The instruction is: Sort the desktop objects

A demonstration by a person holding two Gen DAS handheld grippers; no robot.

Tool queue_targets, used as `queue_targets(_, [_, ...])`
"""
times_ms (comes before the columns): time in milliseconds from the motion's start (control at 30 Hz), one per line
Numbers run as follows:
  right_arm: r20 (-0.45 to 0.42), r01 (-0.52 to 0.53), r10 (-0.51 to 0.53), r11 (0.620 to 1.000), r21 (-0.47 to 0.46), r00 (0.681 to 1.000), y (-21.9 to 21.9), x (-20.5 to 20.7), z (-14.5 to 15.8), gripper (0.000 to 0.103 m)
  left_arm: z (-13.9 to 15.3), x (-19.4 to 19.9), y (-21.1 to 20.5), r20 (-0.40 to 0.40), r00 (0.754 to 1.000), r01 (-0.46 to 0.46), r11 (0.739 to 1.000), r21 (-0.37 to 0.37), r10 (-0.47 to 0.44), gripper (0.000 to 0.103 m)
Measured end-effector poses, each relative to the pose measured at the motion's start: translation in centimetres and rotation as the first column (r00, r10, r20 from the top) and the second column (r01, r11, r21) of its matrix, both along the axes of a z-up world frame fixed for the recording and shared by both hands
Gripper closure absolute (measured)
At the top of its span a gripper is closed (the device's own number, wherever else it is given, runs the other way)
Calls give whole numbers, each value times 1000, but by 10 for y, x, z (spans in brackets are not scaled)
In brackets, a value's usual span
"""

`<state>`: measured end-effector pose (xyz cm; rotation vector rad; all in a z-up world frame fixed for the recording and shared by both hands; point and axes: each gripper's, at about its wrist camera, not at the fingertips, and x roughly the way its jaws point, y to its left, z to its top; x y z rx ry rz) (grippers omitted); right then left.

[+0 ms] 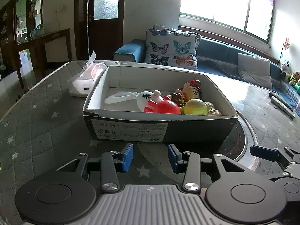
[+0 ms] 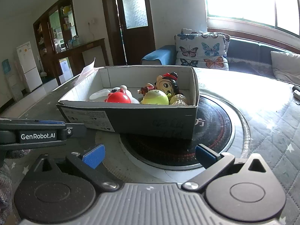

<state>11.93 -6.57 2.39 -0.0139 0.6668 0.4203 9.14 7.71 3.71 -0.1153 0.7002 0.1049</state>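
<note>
Cardboard box (image 1: 159, 129) (toys inside) sits before left tongs (image 1: 150, 156) and right tongs (image 2: 150, 156), both spread.

— We see a black box (image 1: 187, 129) with a white inside, holding a red toy (image 1: 167, 107) and a yellow one (image 1: 195, 106).
— We also note blue pads (image 1: 127, 156) and the grey, star-patterned surface (image 1: 43, 123).

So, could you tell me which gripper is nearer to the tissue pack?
Left. The left gripper sits open before the box's label end, on the tissue pack's side. The right gripper is open further right, over the round plate.
</note>
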Motion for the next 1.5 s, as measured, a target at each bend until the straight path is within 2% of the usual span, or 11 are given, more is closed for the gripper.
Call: queue_targets(1500, [-49,-1,0,999,-37,999,28,49,-10,0,-5,43,14,-18,1000,4,999,33,-3,62])
